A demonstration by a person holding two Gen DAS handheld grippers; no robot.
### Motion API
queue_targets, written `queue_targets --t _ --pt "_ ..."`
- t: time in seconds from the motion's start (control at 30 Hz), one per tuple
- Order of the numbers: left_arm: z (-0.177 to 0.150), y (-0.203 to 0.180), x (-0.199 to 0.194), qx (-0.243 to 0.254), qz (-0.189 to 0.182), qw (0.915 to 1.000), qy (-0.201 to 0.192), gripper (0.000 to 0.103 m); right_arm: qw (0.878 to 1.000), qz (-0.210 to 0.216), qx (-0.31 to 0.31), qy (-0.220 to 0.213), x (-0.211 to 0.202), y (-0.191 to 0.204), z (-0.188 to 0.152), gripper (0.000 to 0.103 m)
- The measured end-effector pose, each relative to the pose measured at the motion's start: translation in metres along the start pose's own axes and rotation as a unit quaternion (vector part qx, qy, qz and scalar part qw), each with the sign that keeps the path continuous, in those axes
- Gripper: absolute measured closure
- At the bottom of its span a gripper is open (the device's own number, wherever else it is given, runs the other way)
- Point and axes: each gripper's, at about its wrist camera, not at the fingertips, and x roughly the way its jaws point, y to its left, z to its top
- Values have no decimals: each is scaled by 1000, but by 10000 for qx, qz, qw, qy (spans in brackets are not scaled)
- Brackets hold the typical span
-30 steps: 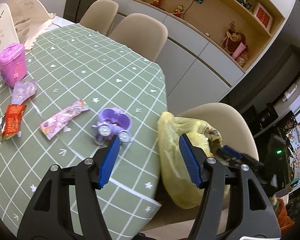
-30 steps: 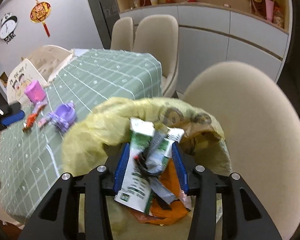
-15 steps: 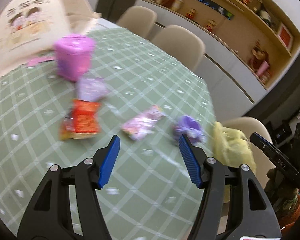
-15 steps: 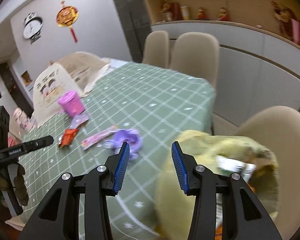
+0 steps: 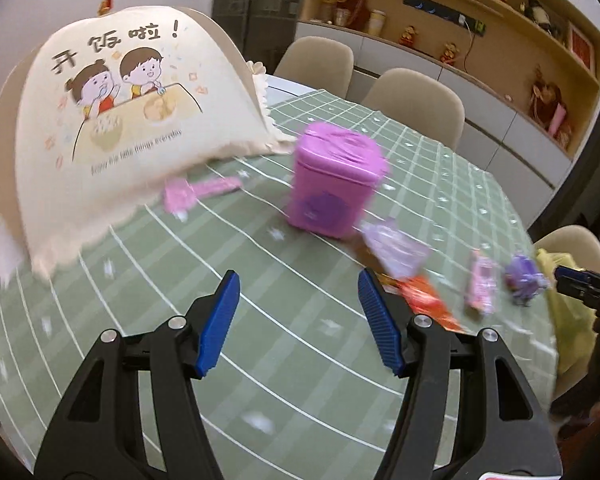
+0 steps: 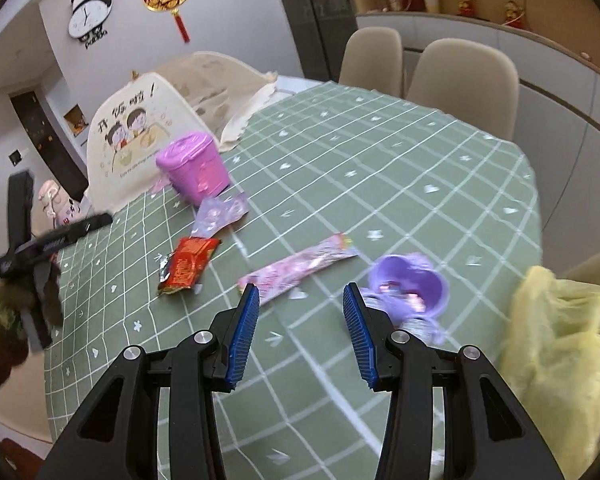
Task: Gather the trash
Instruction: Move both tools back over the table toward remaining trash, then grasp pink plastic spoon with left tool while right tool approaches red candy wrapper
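Observation:
Trash lies on the green checked tablecloth (image 6: 380,168): a red wrapper (image 6: 188,264), a long pink wrapper (image 6: 300,268), a clear lilac wrapper (image 6: 220,216) and a purple cup (image 6: 408,288). A yellow trash bag (image 6: 560,356) hangs at the table's right edge. My right gripper (image 6: 298,332) is open and empty, just in front of the pink wrapper. My left gripper (image 5: 298,316) is open and empty over the table, with the red wrapper (image 5: 424,300) by its right finger. The lilac wrapper (image 5: 396,250), pink wrapper (image 5: 482,284) and purple cup (image 5: 524,278) show to its right.
A pink toy bin (image 5: 332,184) stands mid-table, also in the right wrist view (image 6: 194,168). A cream food cover tent (image 5: 120,120) fills the left side. Beige chairs (image 6: 460,68) stand behind the table, one (image 5: 572,248) beside the bag.
Both grippers swung left from the yellow bag toward the table. The right gripper let go of the green and white wrappers into the bag and is now empty over the wrappers.

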Motion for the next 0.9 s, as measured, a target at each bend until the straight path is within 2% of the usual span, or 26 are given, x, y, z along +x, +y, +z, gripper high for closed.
queue_targets --t 0.17,0.27,0.4,0.53,0.63,0.77,0.9 --pt "40 58 52 193 -137 9997 87 45 9995 -208 79 218 30 25 9 61" --pt "63 80 86 413 -130 9989 205 45 9987 -288 238 355 46 36 12 61" --pt "82 98 120 534 -101 9981 279 45 9977 -411 166 504 58 49 10 61" --pt "86 106 144 569 -300 9968 482 45 9959 -534 151 719 68 51 7 61" --pt "82 105 147 641 -402 9954 583 45 9950 -560 214 799 73 50 8 61" --pt "68 96 133 647 -735 9926 724 45 9951 -532 105 824 76 55 12 61" --pt "50 83 120 879 -652 9912 746 45 9959 -425 50 801 77 60 13 61"
